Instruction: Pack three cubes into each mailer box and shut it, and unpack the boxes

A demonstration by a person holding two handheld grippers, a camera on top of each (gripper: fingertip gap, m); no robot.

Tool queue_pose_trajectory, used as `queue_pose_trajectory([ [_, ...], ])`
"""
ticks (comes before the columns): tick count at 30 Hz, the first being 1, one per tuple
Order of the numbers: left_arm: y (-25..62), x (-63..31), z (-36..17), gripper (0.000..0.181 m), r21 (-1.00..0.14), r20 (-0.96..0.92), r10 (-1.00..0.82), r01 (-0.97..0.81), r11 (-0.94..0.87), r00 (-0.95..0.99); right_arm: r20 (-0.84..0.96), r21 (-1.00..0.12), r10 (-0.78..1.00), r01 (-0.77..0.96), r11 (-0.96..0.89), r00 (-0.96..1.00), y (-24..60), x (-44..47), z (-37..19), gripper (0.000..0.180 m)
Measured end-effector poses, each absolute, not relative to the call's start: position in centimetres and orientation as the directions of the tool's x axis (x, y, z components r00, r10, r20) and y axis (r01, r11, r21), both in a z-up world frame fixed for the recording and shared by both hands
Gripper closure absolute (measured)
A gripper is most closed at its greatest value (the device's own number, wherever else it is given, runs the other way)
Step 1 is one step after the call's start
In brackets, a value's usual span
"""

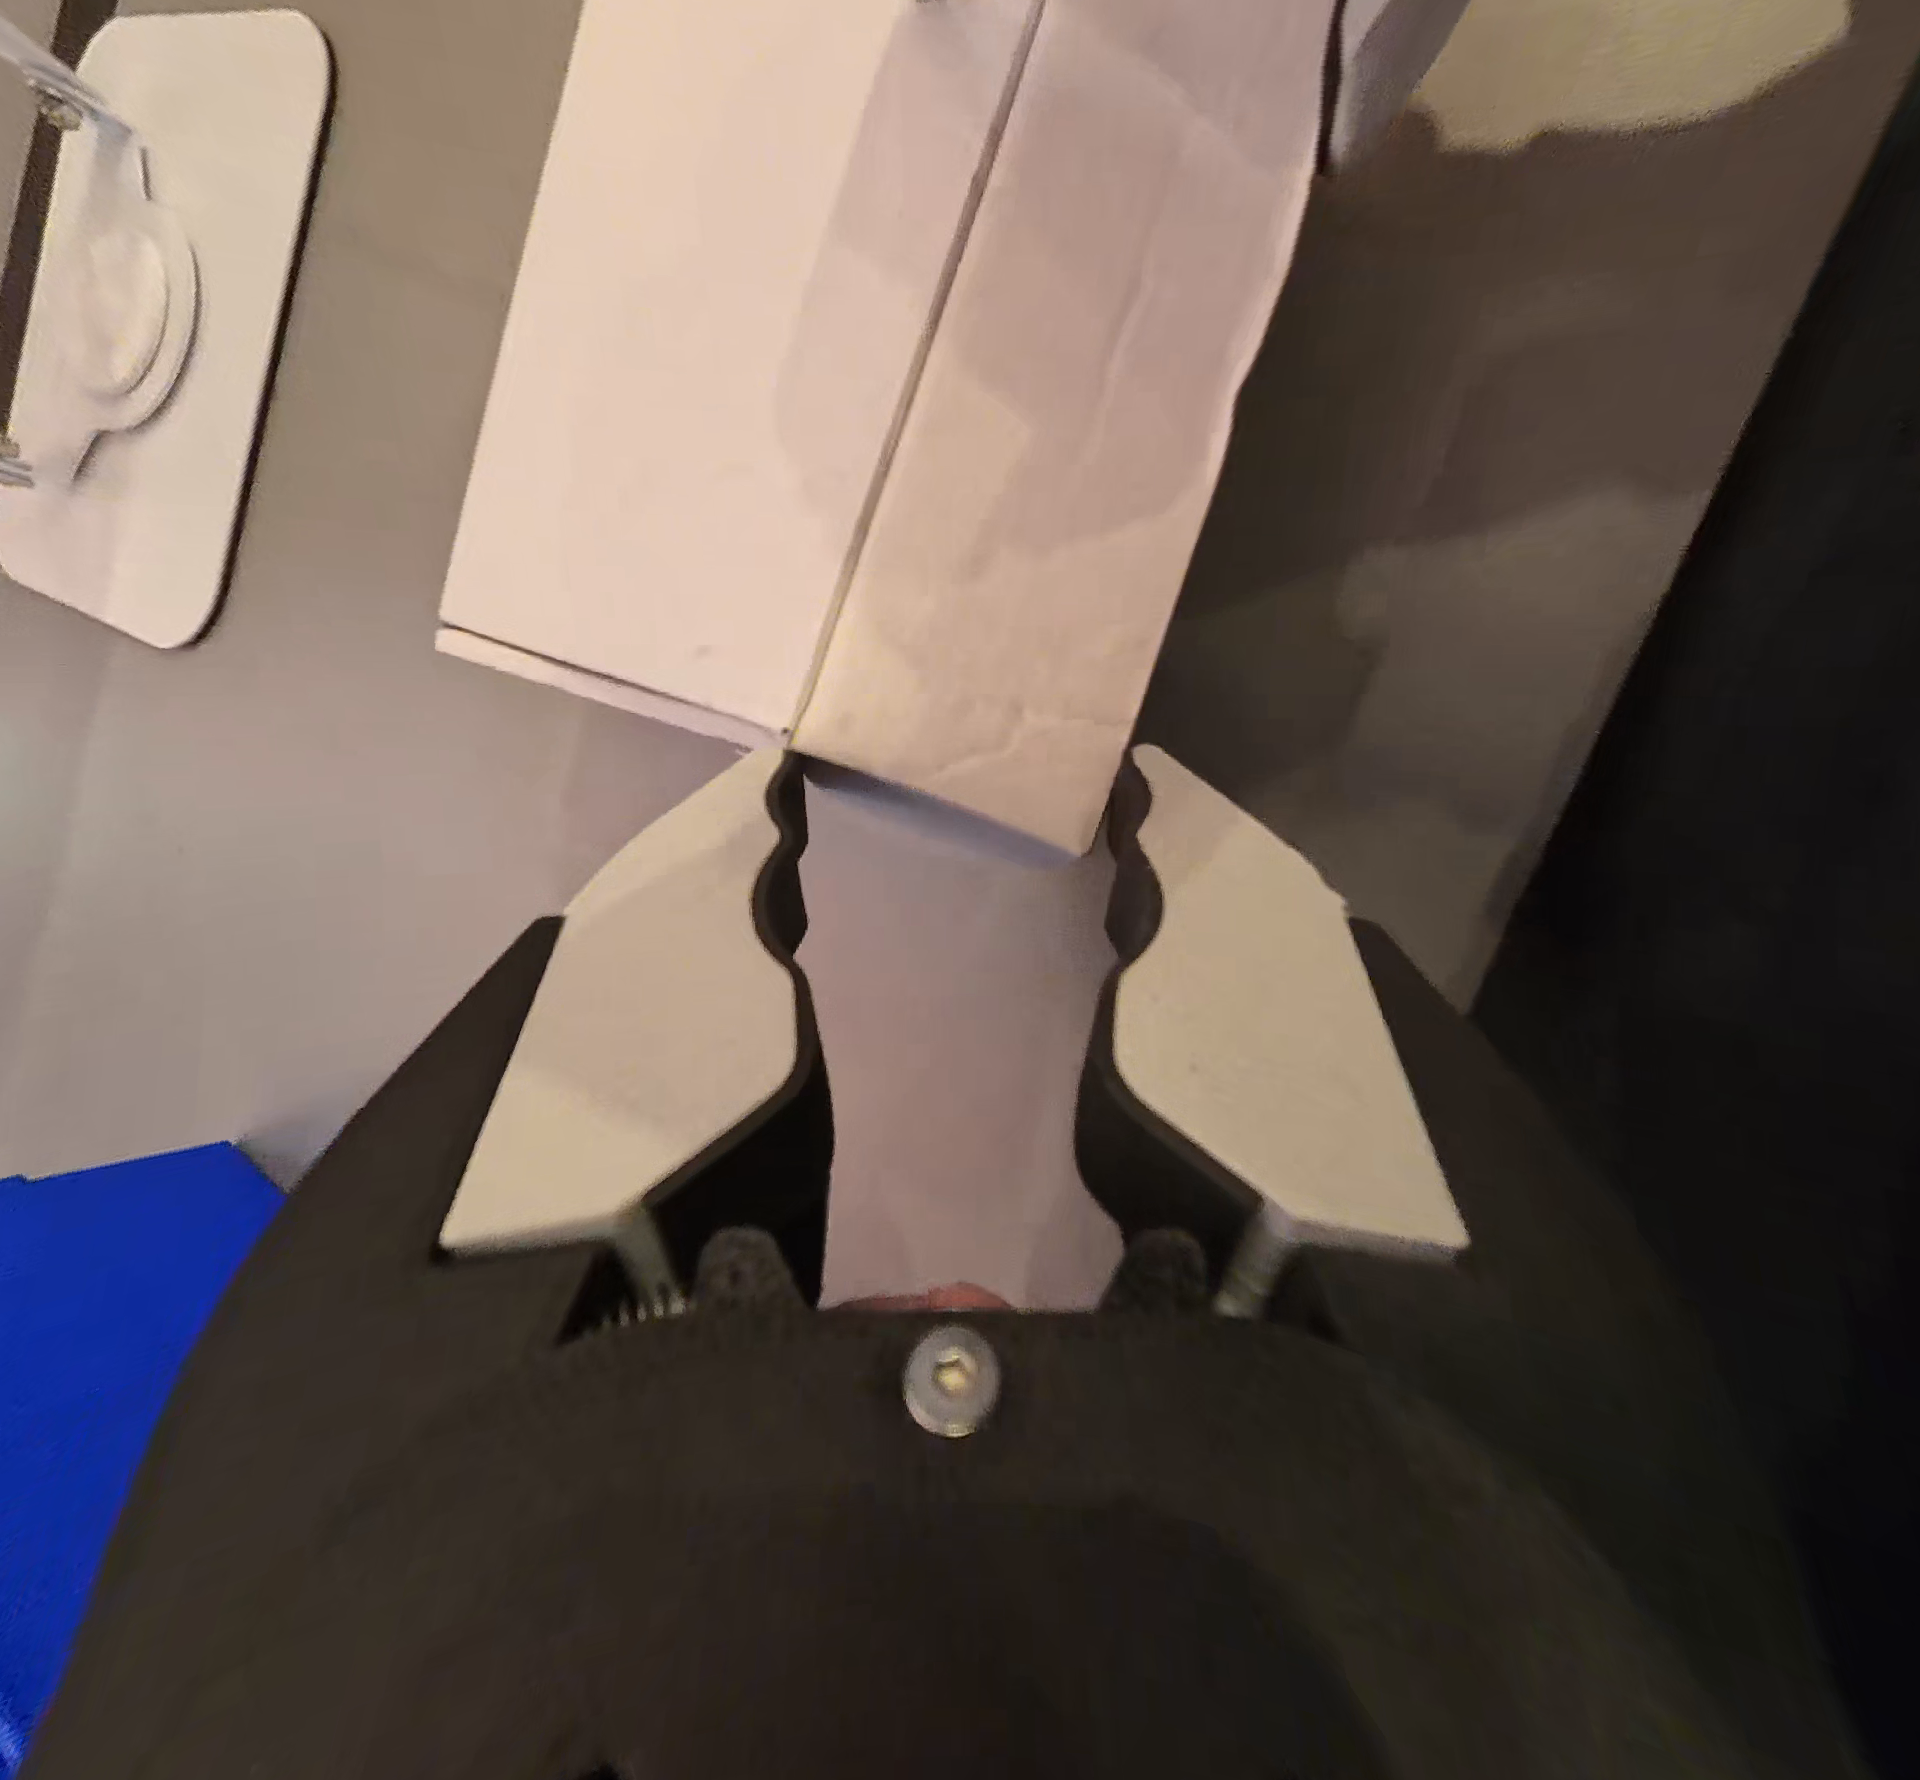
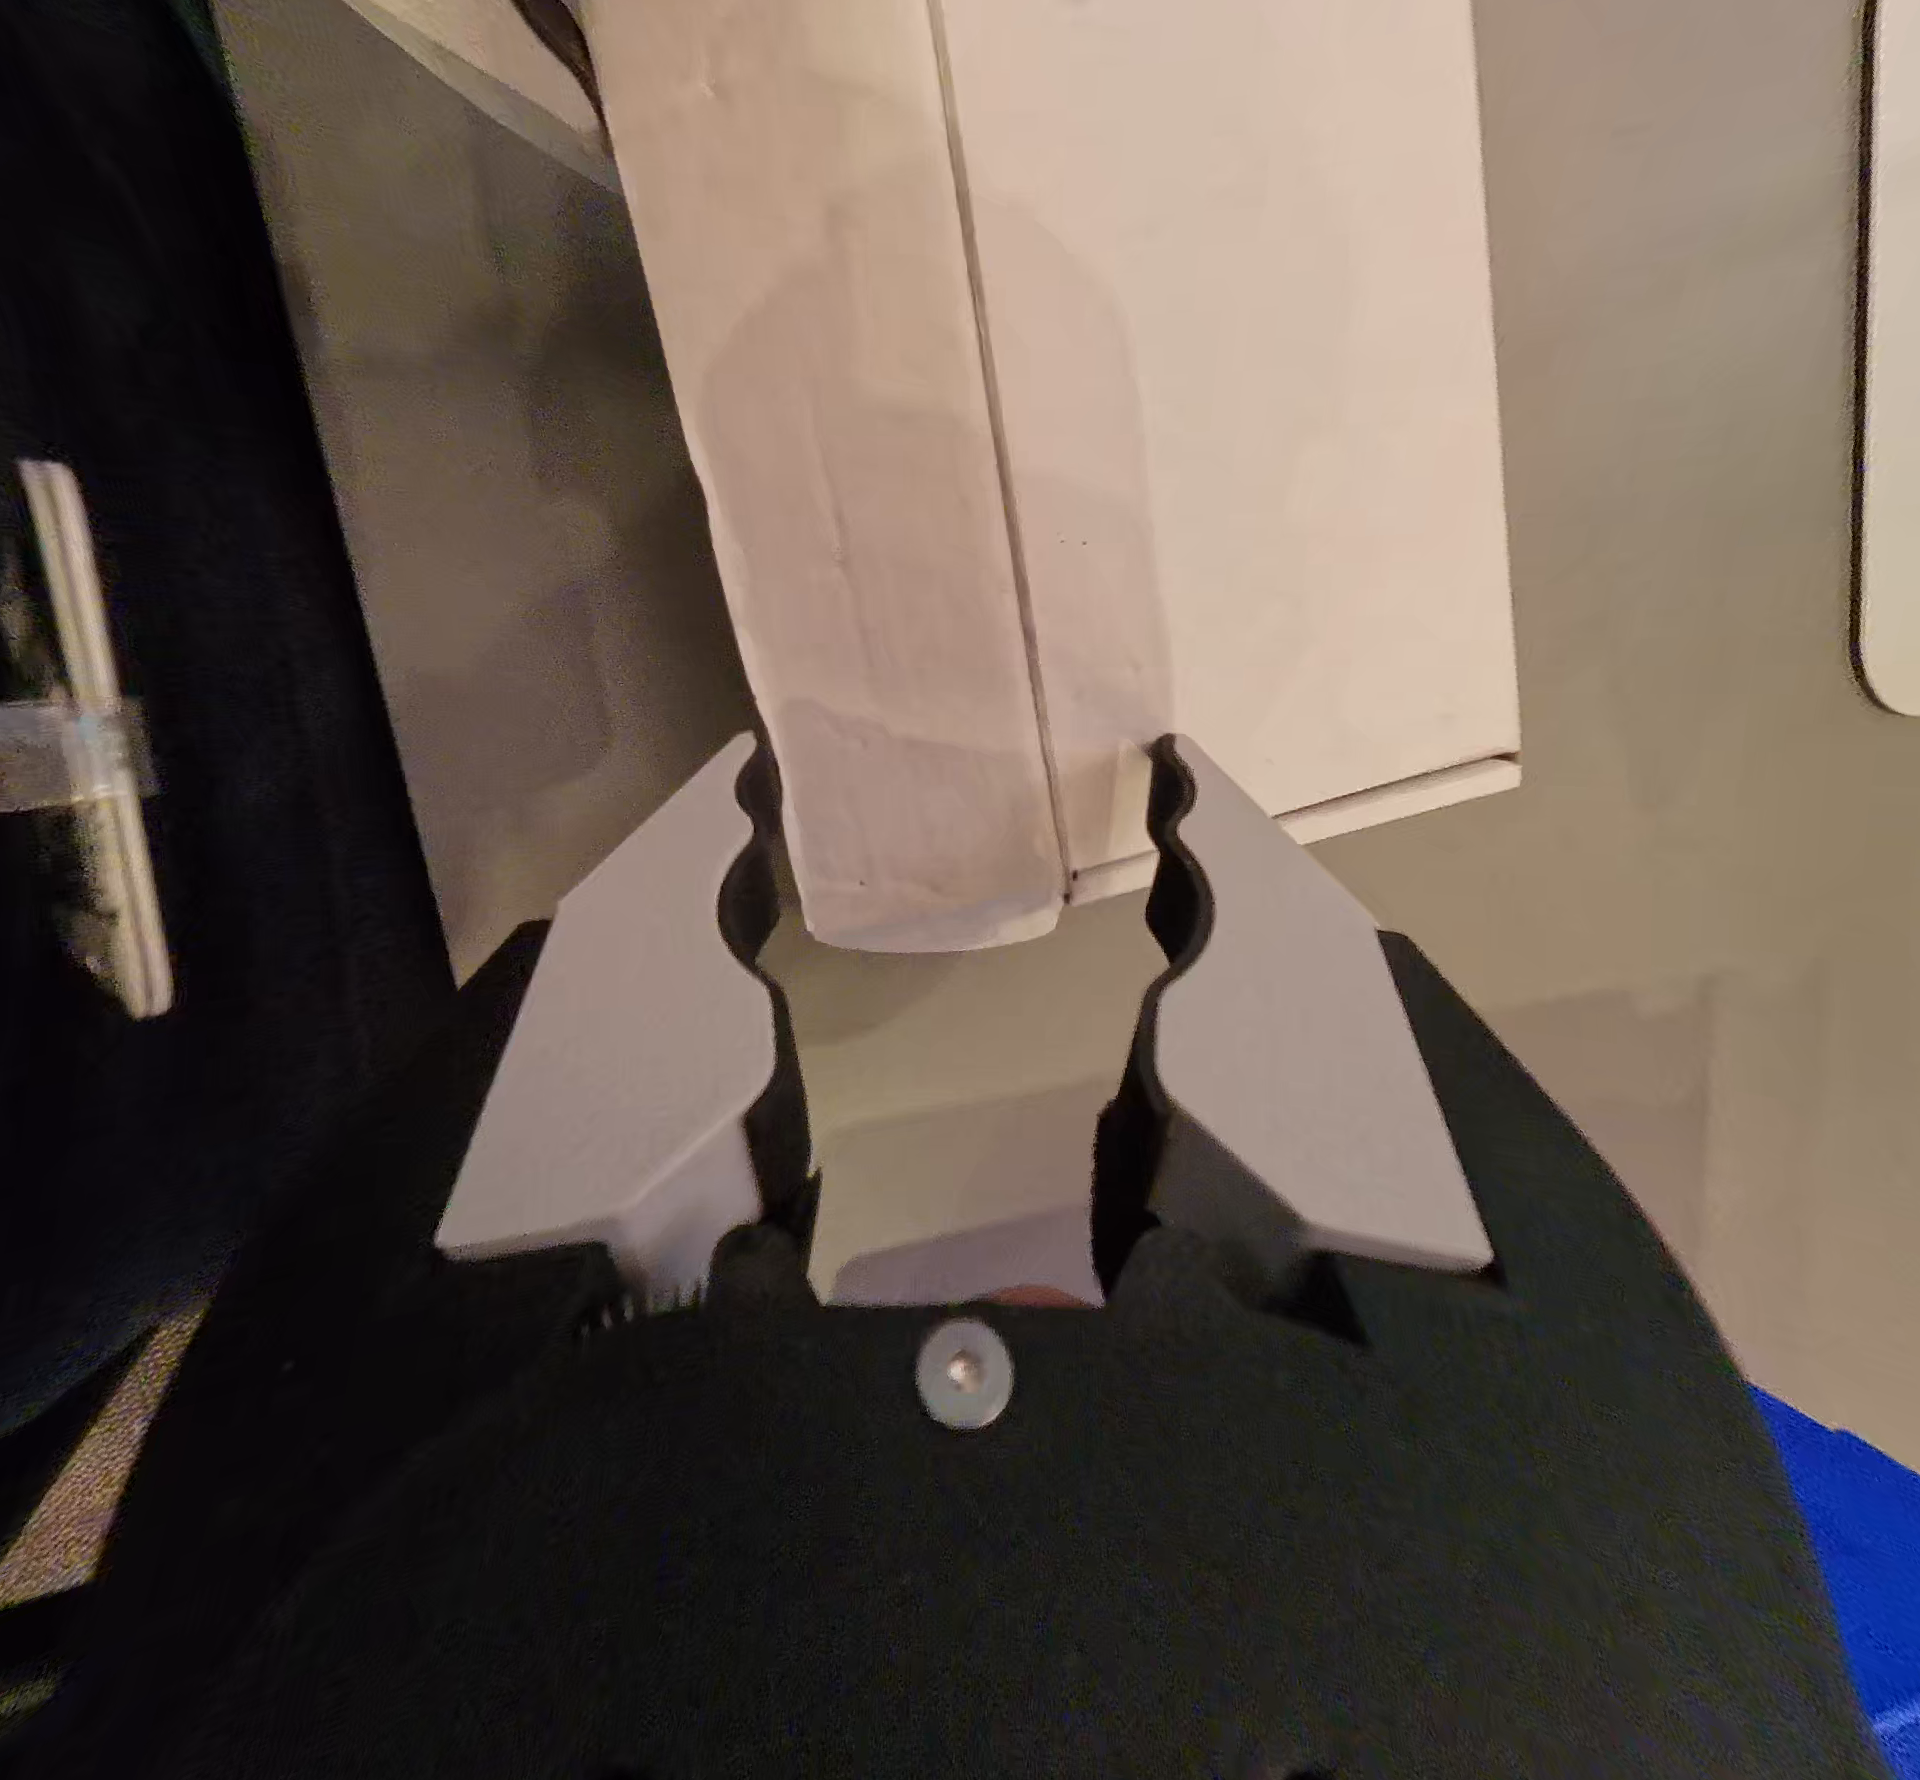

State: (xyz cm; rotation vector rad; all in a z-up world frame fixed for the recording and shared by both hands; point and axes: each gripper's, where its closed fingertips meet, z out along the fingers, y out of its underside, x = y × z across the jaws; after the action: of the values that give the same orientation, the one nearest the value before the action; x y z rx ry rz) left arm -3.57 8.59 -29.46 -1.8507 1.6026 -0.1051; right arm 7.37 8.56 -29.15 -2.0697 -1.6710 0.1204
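We saw white box (image 1: 665,328) on grey table (image 1: 260,847), lid down. Front flap (image 1: 1049,442) stuck up along its edge. Left gripper (image 1: 951,816) stood at one end of flap, jaws spread wide, flap end between them, no squeeze yet. Right gripper (image 2: 961,837) stood same way at other end of flap (image 2: 862,442) on box (image 2: 1247,328), jaws released too. We thought: push both ends together, slowly, so flap tucks straight. No cubes were in sight.

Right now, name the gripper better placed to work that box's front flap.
Probably left. The left gripper is open with the front flap corner between its tips; the right gripper, also open, straddles the mailer box seam instead.
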Motion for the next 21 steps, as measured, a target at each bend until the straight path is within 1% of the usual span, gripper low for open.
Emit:
queue_pose_trajectory([
  [3, 8.6, -3.6, -29.5, 0.125, -0.531, -0.355, -0.898, -0.847, -0.035, 0.260, 0.239, -0.376, 0.941, 0.917, -0.137, 0.238, 8.6, 7.4, -29.1, 0.109],
  [4, 8.5, -3.8, -29.4, 0.125, -0.536, -0.347, -0.898, -0.843, -0.048, 0.272, 0.226, -0.392, 0.942, 0.908, -0.147, 0.250, 8.6, 7.2, -28.9, 0.109],
  [7, 8.0, -4.4, -28.8, 0.128, -0.598, -0.298, -0.896, -0.796, -0.094, 0.329, 0.182, -0.497, 0.932, 0.847, -0.188, 0.314, 8.4, 6.7, -27.4, 0.109],
  [9, 7.5, -4.8, -28.3, 0.127, -0.642, -0.244, -0.901, -0.756, -0.128, 0.359, 0.201, -0.512, 0.923, 0.839, -0.186, 0.327, 8.3, 7.2, -26.8, 0.112],
  [12, 6.8, -4.7, -26.9, 0.127, -0.696, -0.232, -0.910, -0.712, -0.091, 0.343, 0.182, -0.552, 0.932, 0.816, -0.168, 0.315, 7.9, 6.5, -26.3, 0.121],
  [13, 6.8, -4.3, -26.4, 0.129, -0.706, -0.246, -0.912, -0.705, -0.063, 0.328, 0.187, -0.545, 0.930, 0.821, -0.169, 0.315, 8.1, 6.4, -26.5, 0.125],
  [15, 7.2, -3.5, -25.7, 0.136, -0.692, -0.332, -0.899, -0.722, 0.025, 0.287, 0.177, -0.525, 0.935, 0.833, -0.175, 0.307, 8.3, 6.2, -27.1, 0.128],
  [16, 7.4, -2.9, -25.9, 0.136, -0.672, -0.355, -0.895, -0.739, 0.046, 0.268, 0.163, -0.507, 0.938, 0.842, -0.185, 0.305, 8.2, 6.1, -27.7, 0.137],
  [17, 7.7, -2.5, -26.4, 0.136, -0.657, -0.349, -0.899, -0.754, 0.033, 0.264, 0.152, -0.482, 0.939, 0.852, -0.203, 0.309, 8.2, 6.0, -28.5, 0.135],
  [18, 7.8, -2.2, -27.6, 0.141, -0.641, -0.302, -0.916, -0.767, -0.010, 0.265, 0.169, -0.505, 0.934, 0.842, -0.191, 0.314, 8.4, 5.7, -28.5, 0.137],
  [19, 8.1, -2.2, -28.9, 0.140, -0.620, -0.273, -0.918, -0.783, -0.061, 0.288, 0.175, -0.504, 0.930, 0.841, -0.199, 0.325, 8.6, 5.7, -28.6, 0.138],
  [20, 8.4, -2.1, -28.8, 0.145, -0.639, -0.303, -0.907, -0.769, -0.034, 0.291, 0.154, -0.505, 0.931, 0.836, -0.215, 0.332, 8.6, 5.7, -28.6, 0.138],
  [21, 8.3, -2.2, -28.8, 0.145, -0.638, -0.297, -0.909, -0.769, -0.039, 0.292, 0.124, -0.512, 0.932, 0.827, -0.234, 0.340, 8.5, 5.6, -28.4, 0.137],
])
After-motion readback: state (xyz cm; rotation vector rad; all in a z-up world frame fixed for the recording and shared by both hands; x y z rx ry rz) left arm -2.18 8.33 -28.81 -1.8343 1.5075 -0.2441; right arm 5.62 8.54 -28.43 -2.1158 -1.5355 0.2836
